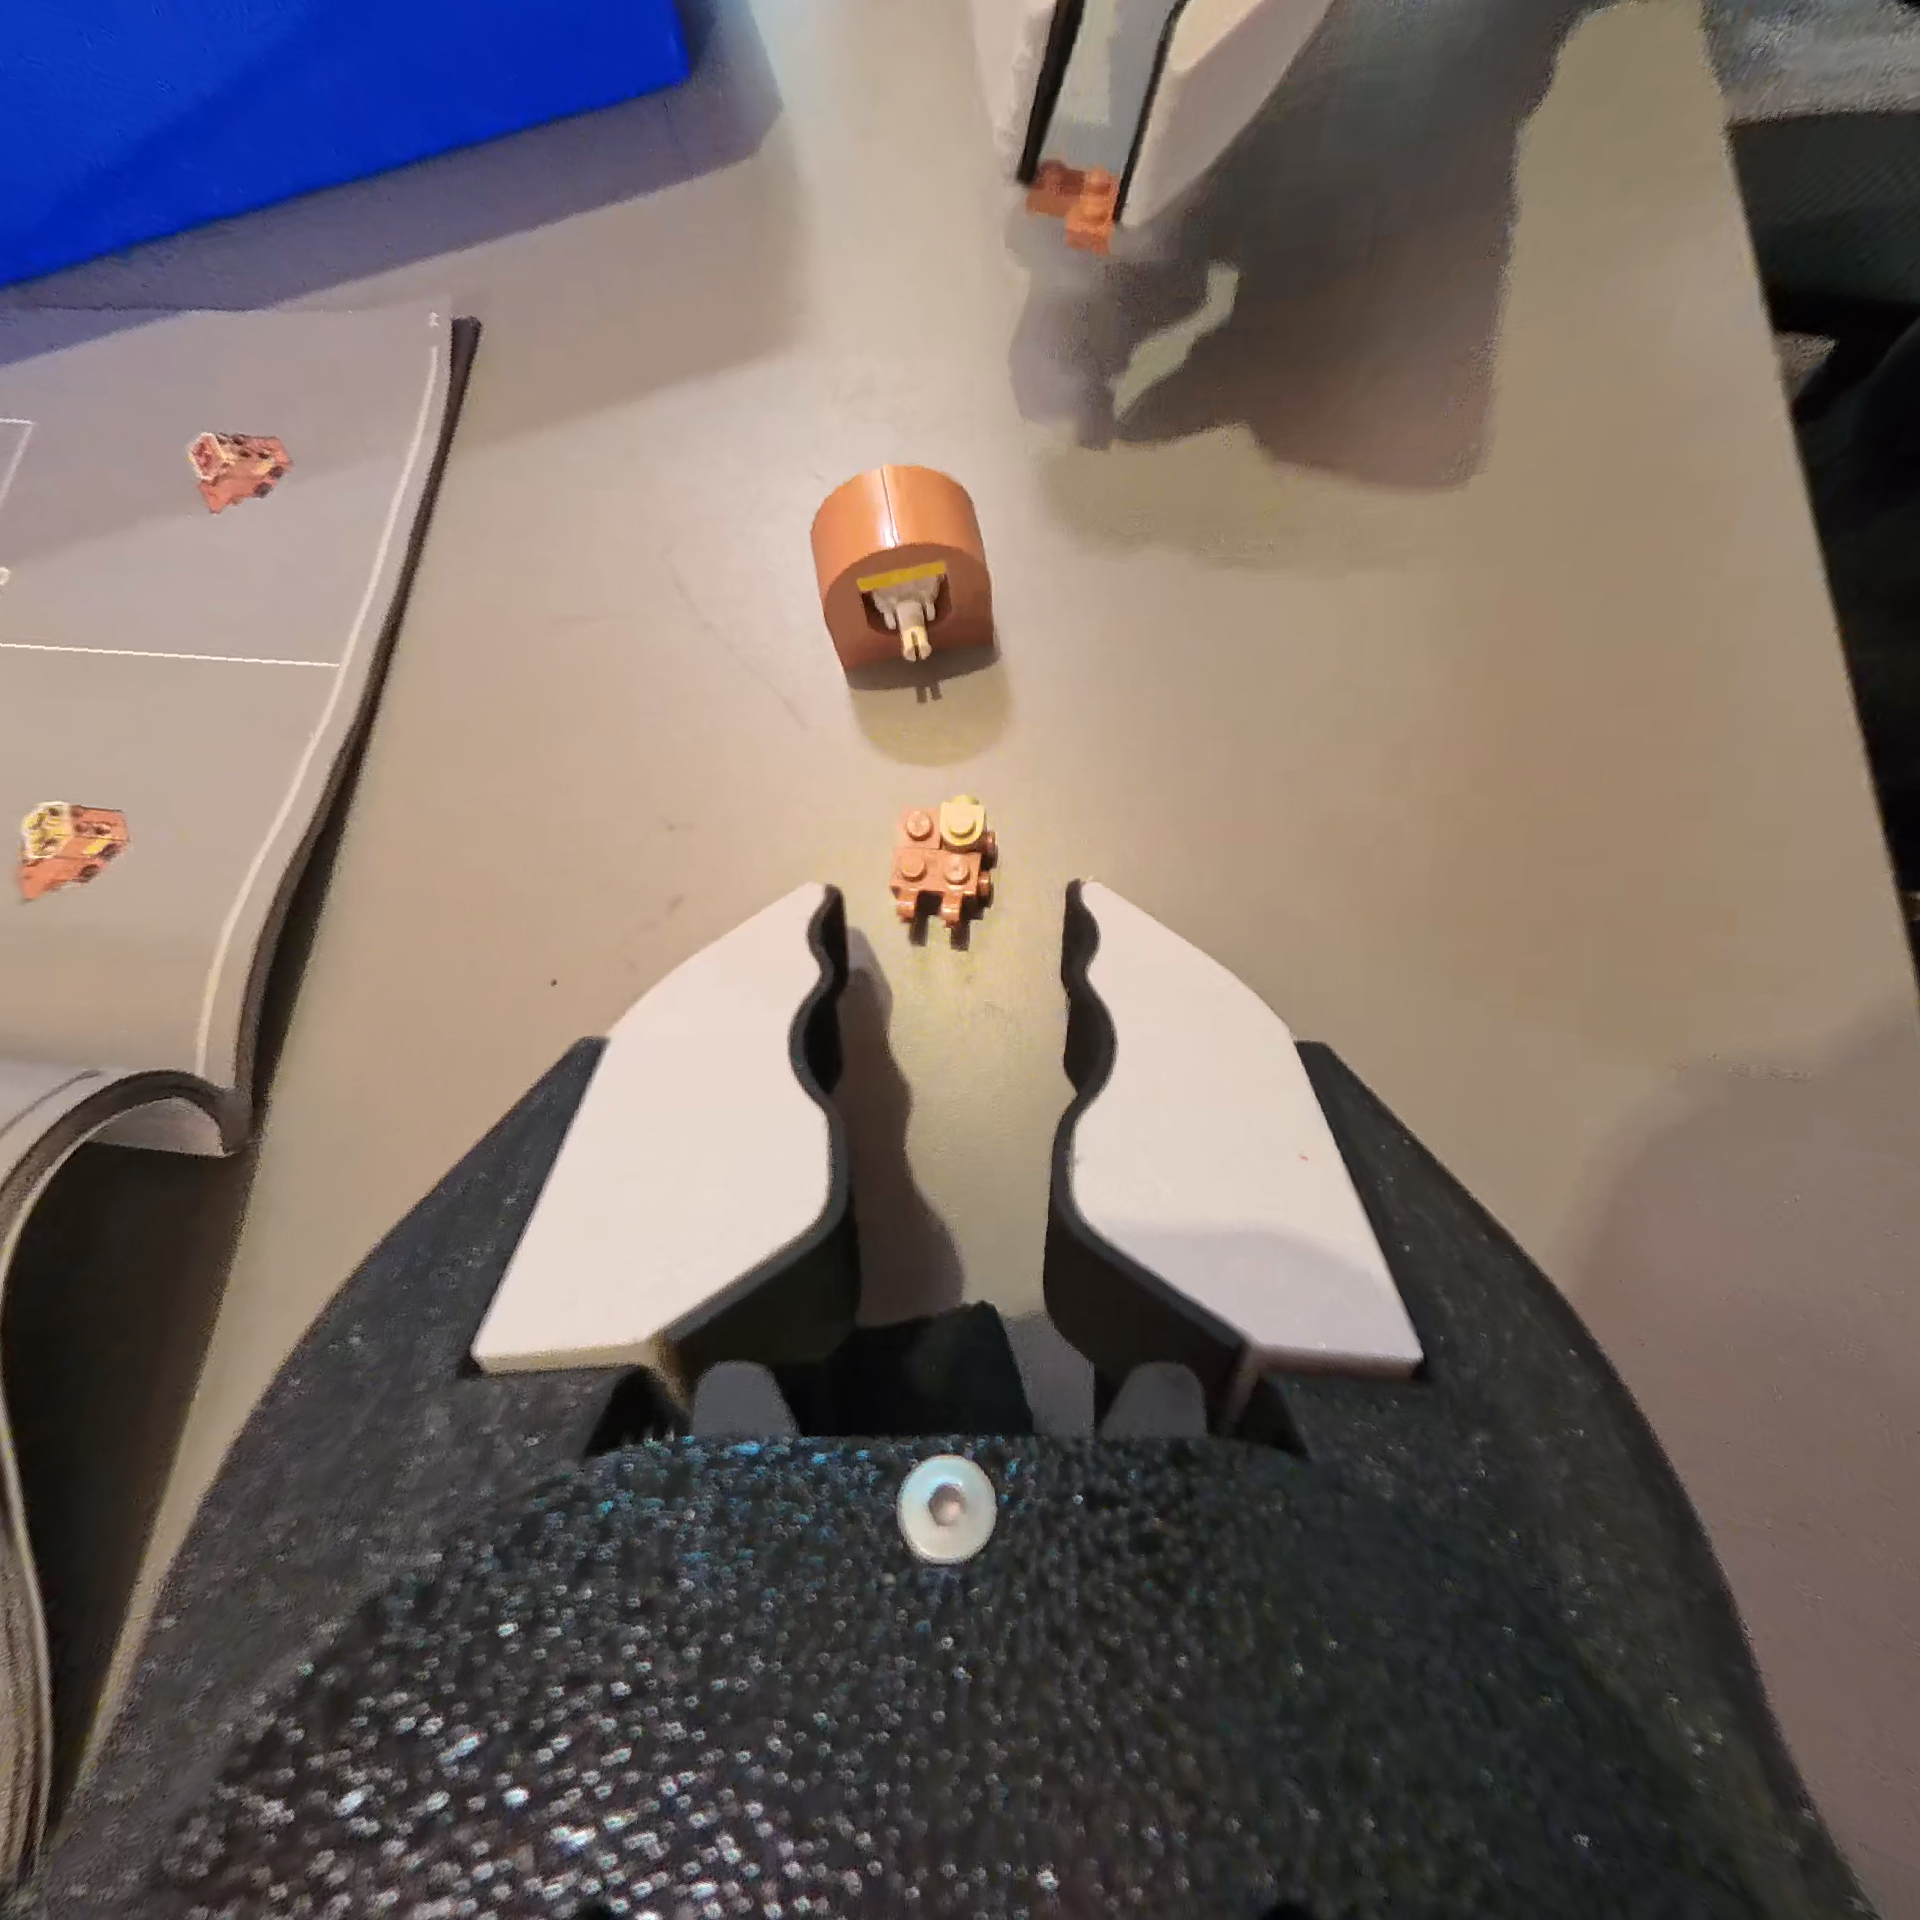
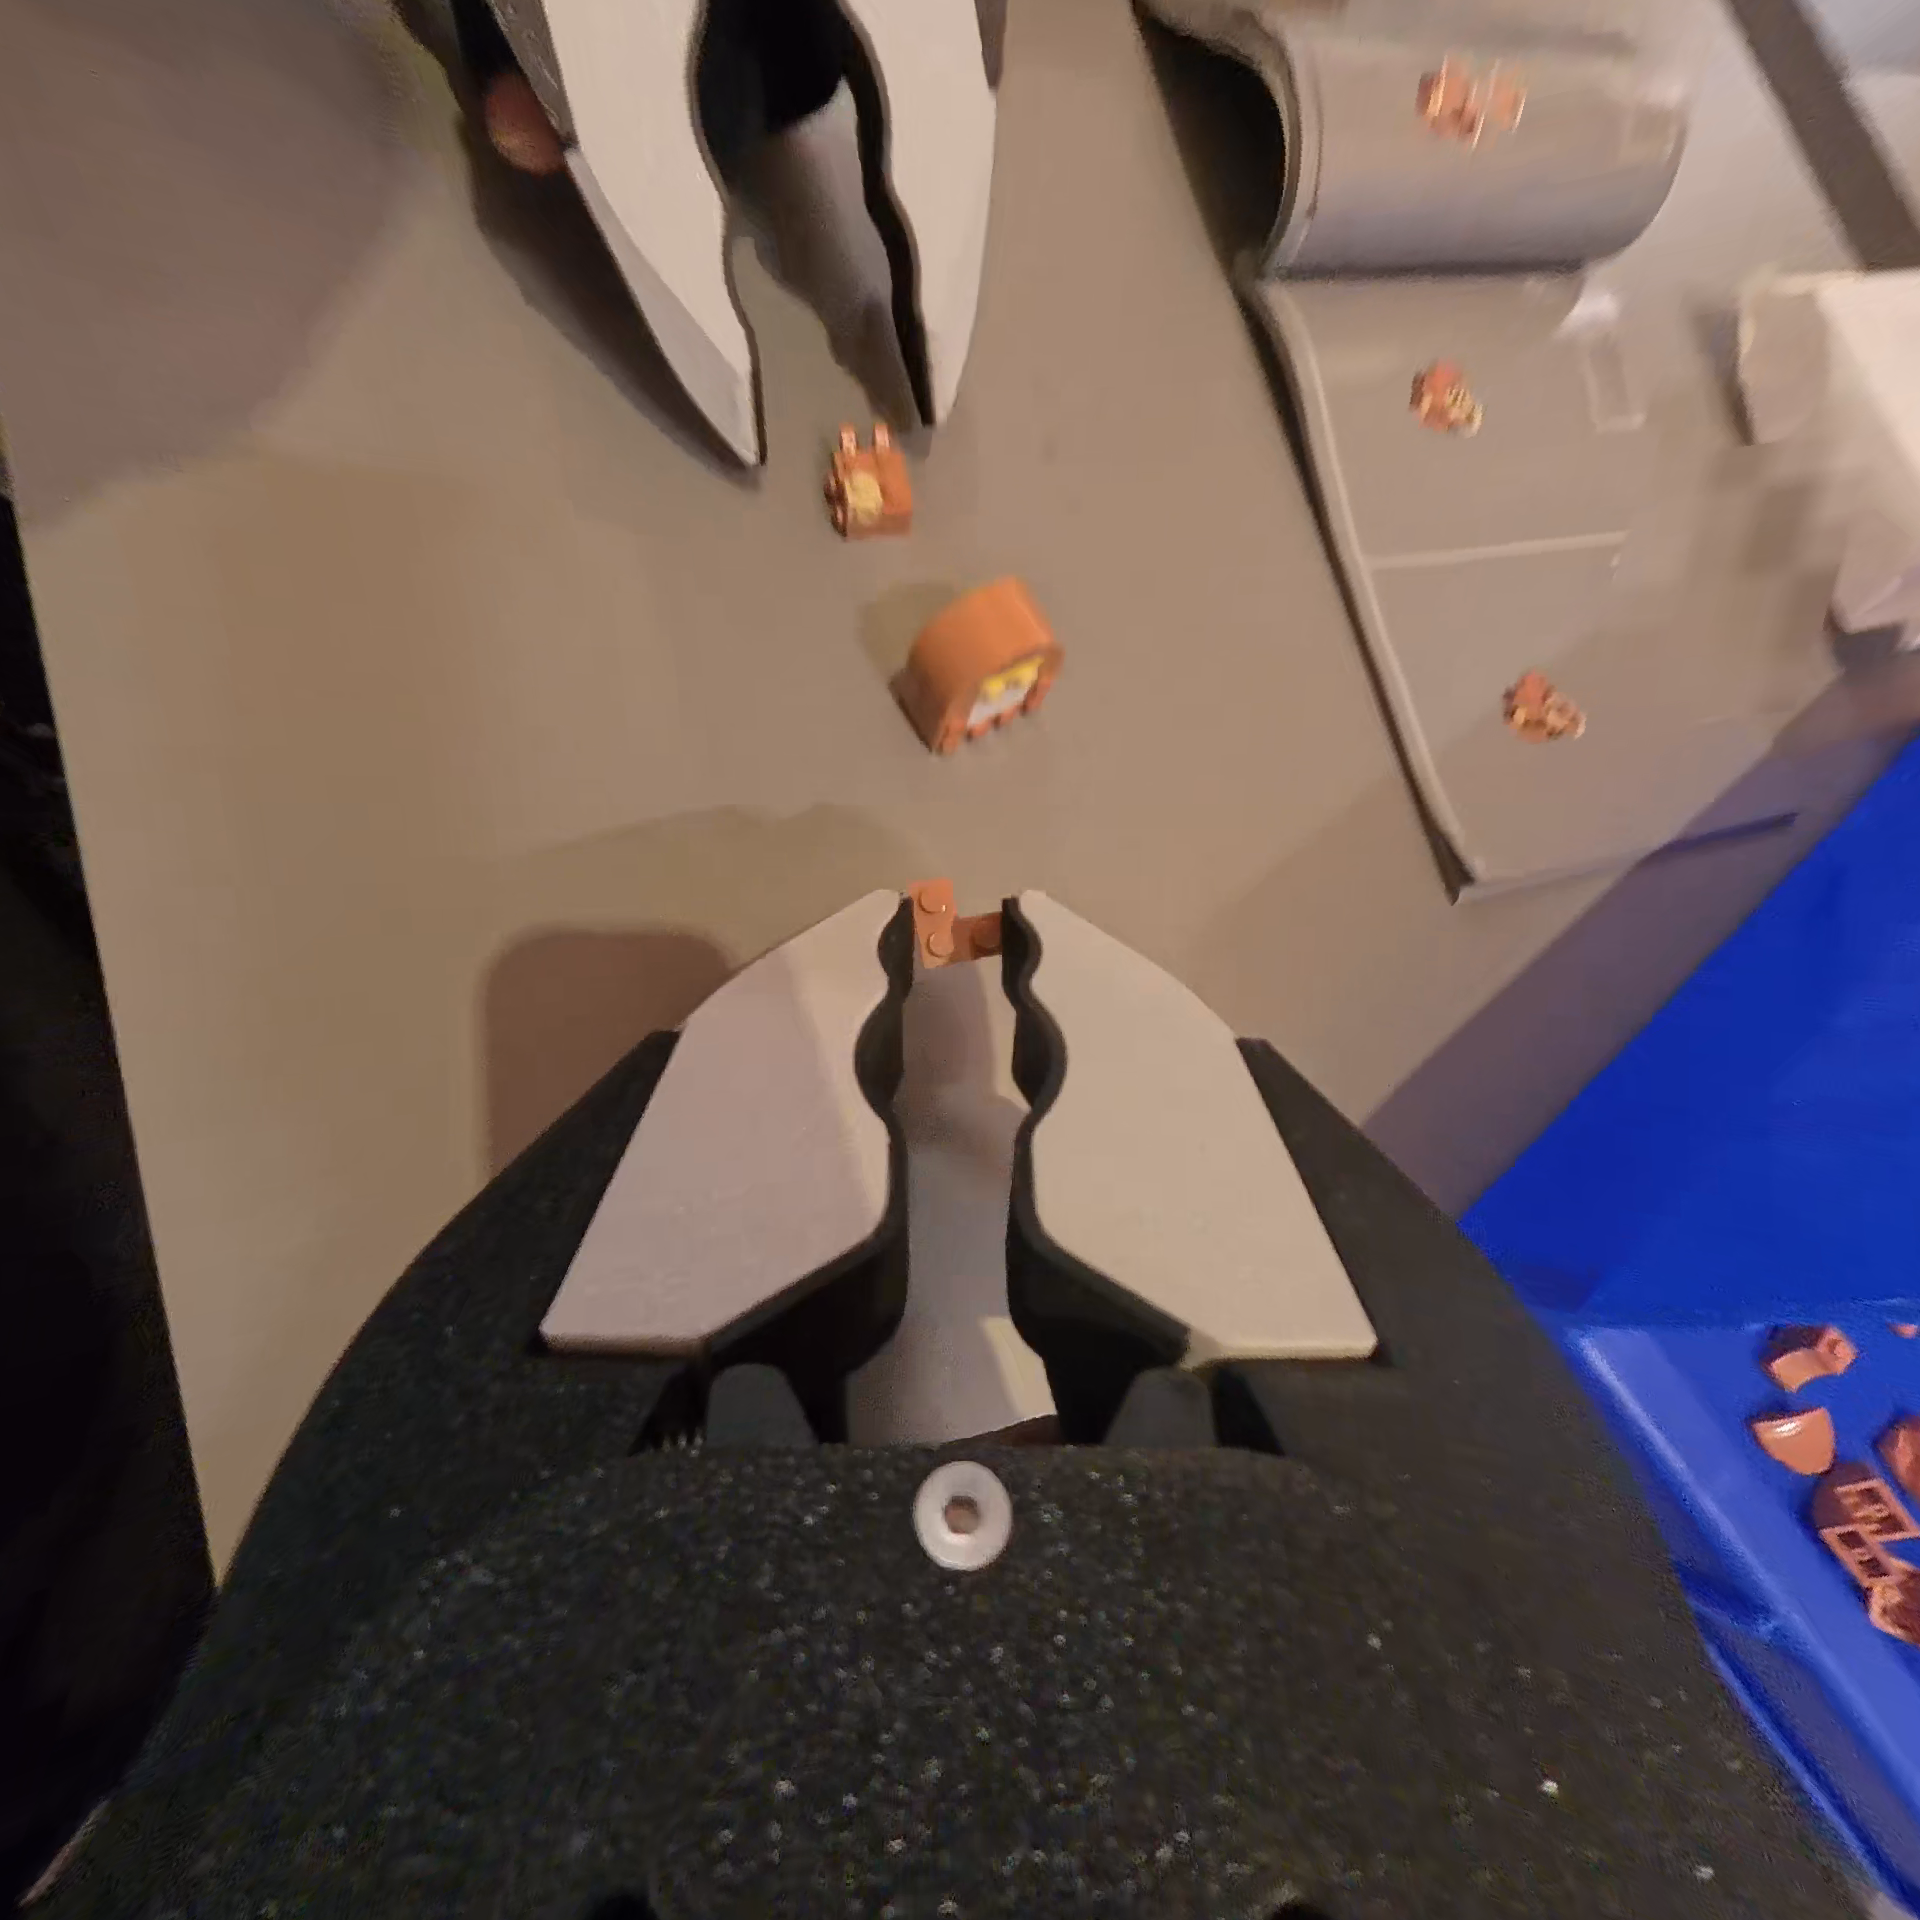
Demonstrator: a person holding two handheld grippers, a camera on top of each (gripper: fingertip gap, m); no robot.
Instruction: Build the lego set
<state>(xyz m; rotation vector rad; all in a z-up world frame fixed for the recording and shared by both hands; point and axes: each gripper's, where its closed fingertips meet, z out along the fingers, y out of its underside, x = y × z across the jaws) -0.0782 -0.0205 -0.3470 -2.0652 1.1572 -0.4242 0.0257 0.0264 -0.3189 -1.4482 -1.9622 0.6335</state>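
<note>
My left gripper is open, its fingertips on either side of a small brown brick assembly with a yellow stud that rests on the grey table; the pads do not touch it. The same assembly and the left gripper show at the top of the right wrist view. Beyond it lies a round brown brick piece with a white and yellow core, which the right wrist view shows too. My right gripper is shut on a small L-shaped brown plate, also seen far off in the left wrist view.
An open instruction booklet lies left of the left gripper; it shows on the right in the right wrist view. A blue tray holds several brown bricks. The table edge runs along the right. Tip to tip, the grippers are about 12 centimeters apart.
</note>
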